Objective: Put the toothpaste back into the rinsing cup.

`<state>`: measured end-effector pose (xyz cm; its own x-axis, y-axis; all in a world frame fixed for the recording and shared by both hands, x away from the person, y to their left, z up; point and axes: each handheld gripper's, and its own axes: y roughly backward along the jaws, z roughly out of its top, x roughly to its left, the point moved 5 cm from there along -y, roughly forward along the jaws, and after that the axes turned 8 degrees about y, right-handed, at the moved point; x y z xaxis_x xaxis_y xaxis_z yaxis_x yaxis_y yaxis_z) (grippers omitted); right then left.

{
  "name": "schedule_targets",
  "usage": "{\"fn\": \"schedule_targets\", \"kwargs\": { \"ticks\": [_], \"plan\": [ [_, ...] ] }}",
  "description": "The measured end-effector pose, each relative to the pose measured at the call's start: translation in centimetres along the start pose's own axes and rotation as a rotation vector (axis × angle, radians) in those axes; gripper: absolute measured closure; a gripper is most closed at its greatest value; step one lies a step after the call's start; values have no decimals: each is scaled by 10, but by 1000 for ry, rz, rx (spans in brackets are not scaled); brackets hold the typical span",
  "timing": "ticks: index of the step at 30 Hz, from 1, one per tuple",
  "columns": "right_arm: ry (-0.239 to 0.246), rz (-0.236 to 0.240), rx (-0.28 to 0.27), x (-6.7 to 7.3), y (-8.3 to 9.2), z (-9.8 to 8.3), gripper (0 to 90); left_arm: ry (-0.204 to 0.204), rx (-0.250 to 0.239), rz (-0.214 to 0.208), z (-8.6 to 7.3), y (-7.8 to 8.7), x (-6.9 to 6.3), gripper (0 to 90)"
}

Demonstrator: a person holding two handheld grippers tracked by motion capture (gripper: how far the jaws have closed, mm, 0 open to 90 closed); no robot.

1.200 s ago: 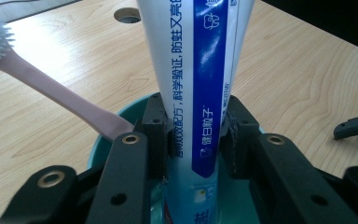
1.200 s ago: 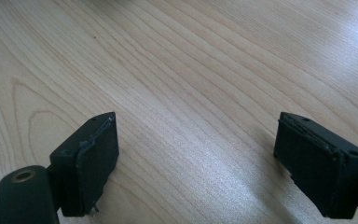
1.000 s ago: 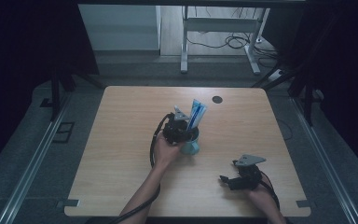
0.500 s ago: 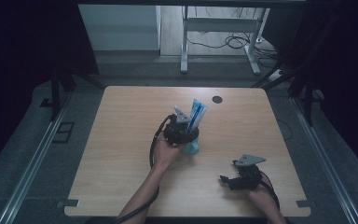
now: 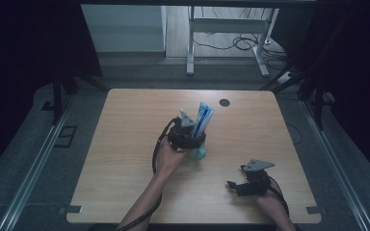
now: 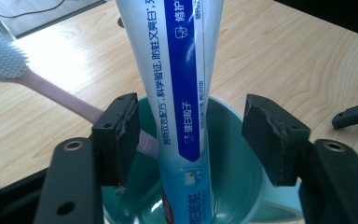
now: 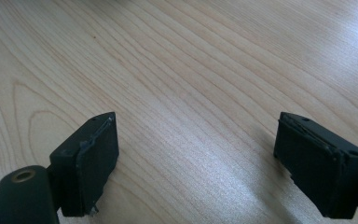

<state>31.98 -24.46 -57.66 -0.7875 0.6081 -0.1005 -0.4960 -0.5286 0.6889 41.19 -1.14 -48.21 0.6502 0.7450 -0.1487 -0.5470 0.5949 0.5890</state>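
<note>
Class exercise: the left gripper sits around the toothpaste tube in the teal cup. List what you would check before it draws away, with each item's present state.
1. Left gripper jaws have just been opening, clear of the toothpaste tube: ok.
2. Tube standing in the teal cup: ok.
3. Pink toothbrush leaning in the cup: ok.
4. Cup flat on the table: cannot tell.
5. Right gripper open, apart from the cup: ok.
</note>
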Motion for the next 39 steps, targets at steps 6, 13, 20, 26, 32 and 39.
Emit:
{"fn": "schedule_targets", "kwargs": {
  "ticks": [6, 13, 20, 26, 32, 39],
  "plan": [
    [0, 0, 0, 0, 0, 0, 137, 26, -8, -24, 0, 5, 1, 299],
    [0, 0, 0, 0, 0, 0, 137, 21, -1, -43, -2, 10, -2, 245],
    [0, 0, 0, 0, 0, 0, 137, 29, 16, -52, -9, 15, -3, 201],
    [0, 0, 0, 0, 0, 0, 137, 52, 16, -81, -13, 21, -3, 177],
    [1, 0, -1, 0, 0, 0, 137, 61, 6, -102, -18, 30, -3, 156],
    [1, 0, -1, 0, 0, 0, 137, 74, 5, -108, -25, 39, 0, 146]
  ]
}}
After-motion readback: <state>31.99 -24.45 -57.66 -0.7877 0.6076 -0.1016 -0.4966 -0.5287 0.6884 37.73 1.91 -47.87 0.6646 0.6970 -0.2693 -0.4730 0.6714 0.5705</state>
